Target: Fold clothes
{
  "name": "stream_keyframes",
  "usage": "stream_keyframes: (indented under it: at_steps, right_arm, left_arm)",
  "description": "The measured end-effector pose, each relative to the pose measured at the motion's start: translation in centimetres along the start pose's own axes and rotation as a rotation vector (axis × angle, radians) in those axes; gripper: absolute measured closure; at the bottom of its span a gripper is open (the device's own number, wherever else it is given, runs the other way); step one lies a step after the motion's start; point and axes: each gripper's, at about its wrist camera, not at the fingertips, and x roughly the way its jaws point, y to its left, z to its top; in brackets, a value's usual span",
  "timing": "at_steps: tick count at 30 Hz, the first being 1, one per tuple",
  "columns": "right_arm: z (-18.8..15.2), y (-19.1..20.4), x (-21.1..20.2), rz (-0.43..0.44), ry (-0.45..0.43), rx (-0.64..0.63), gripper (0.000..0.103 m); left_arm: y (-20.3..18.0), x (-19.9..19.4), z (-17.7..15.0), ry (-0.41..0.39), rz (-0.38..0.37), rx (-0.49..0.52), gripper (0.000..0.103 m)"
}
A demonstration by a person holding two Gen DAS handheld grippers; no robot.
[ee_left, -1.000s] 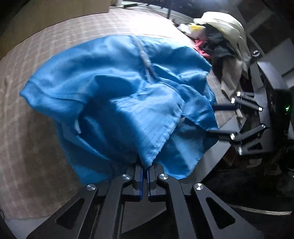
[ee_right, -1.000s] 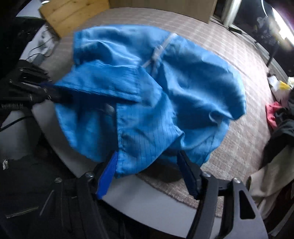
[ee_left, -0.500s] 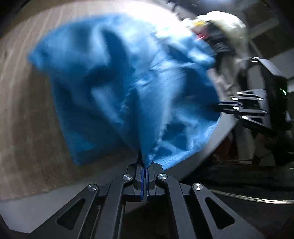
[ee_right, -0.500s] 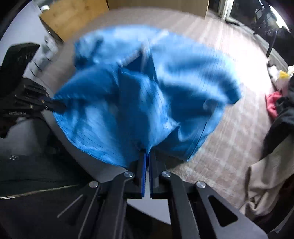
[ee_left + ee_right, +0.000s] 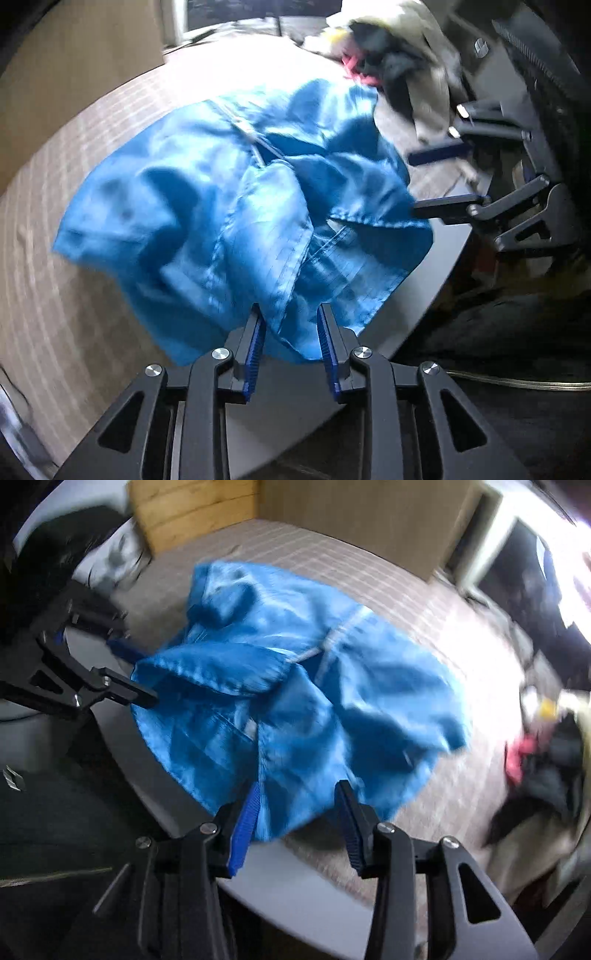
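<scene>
A crumpled blue garment (image 5: 236, 218) with a pale zip lies on a checked beige cloth over the table, its near hem hanging over the grey table edge. My left gripper (image 5: 291, 325) is opening; a loose fold of the garment sits between its blue pads, which do not press on it. My right gripper (image 5: 297, 805) is also opening, with the garment (image 5: 295, 701) hem between its spread jaws, unpinched. Each gripper shows in the other's view: the right gripper (image 5: 443, 181) at the garment's right edge, the left gripper (image 5: 129, 672) at its left edge.
A heap of other clothes (image 5: 399, 59), white, black, pink and beige, lies at the far right of the table (image 5: 554, 768). The grey table edge (image 5: 436, 273) curves close to me. A wooden board (image 5: 184, 509) stands behind the table.
Both grippers were shut on the blue garment's hem half a second ago; now both have parted and let the cloth go. The garment has settled lower and spread over the table.
</scene>
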Motion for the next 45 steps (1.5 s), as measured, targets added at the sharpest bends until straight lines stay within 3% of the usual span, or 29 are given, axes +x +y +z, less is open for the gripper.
stream_keyframes:
  at_steps: [4, 6, 8, 10, 12, 15, 16, 19, 21, 23, 26, 30, 35, 39, 45]
  right_arm:
    - [1.2, 2.2, 0.3, -0.035, -0.009, -0.125, 0.057]
    - [1.0, 2.2, 1.1, -0.100, -0.003, -0.167, 0.055]
    - [0.9, 1.9, 2.6, -0.160, 0.022, -0.189, 0.055]
    - [0.4, 1.2, 3.4, -0.192, 0.027, -0.172, 0.062]
    - [0.1, -0.2, 2.8, -0.147, -0.005, -0.073, 0.099]
    - [-0.5, -4.3, 0.9, 0.022, -0.089, 0.219, 0.099]
    - [-0.9, -5.7, 0.6, 0.086, -0.112, 0.319, 0.099]
    - [-2.8, -9.5, 0.9, 0.263, -0.155, 0.600, 0.099]
    - [-4.6, -11.5, 2.3, 0.348, -0.133, 0.775, 0.099]
    - [-5.4, -11.8, 2.3, 0.369, -0.118, 0.827, 0.097]
    - [-3.4, -10.0, 0.0, 0.219, -0.120, 0.699, 0.093]
    - [1.8, -5.7, -2.9, 0.142, -0.190, 0.411, 0.082]
    - [4.2, -3.0, 0.1, 0.178, -0.071, 0.193, 0.082]
    - [4.4, -2.5, 3.9, 0.313, 0.006, 0.211, 0.090]
    - [5.3, -3.8, 4.1, 0.318, -0.028, 0.293, 0.090]
  left_arm:
    - [-0.4, 0.5, 2.0, 0.009, 0.068, 0.068, 0.075]
    - [-0.3, 1.3, 3.1, 0.010, 0.109, 0.101, 0.075]
    - [0.6, 2.0, 3.8, 0.016, 0.076, 0.079, 0.079]
    - [2.1, 1.7, 4.2, -0.006, -0.023, 0.000, 0.097]
    - [3.9, 0.9, 4.5, -0.038, -0.150, -0.105, 0.097]
    - [7.6, -0.3, 3.7, -0.104, -0.344, -0.310, 0.098]
    - [8.8, -0.4, 3.1, -0.117, -0.378, -0.373, 0.098]
    - [10.9, 0.6, 1.7, -0.125, -0.392, -0.489, 0.098]
    - [12.1, 1.6, 0.7, -0.112, -0.398, -0.565, 0.101]
    - [11.8, 1.8, -0.1, -0.107, -0.410, -0.570, 0.101]
    - [10.8, 1.9, -0.3, -0.106, -0.441, -0.551, 0.101]
    - [10.3, 2.4, -0.3, -0.108, -0.438, -0.531, 0.101]
    - [10.2, 1.3, -0.4, -0.127, -0.423, -0.479, 0.100]
    - [10.1, -0.6, -1.1, -0.170, -0.408, -0.414, 0.095]
    - [11.2, -0.6, -2.0, -0.164, -0.350, -0.309, 0.095]
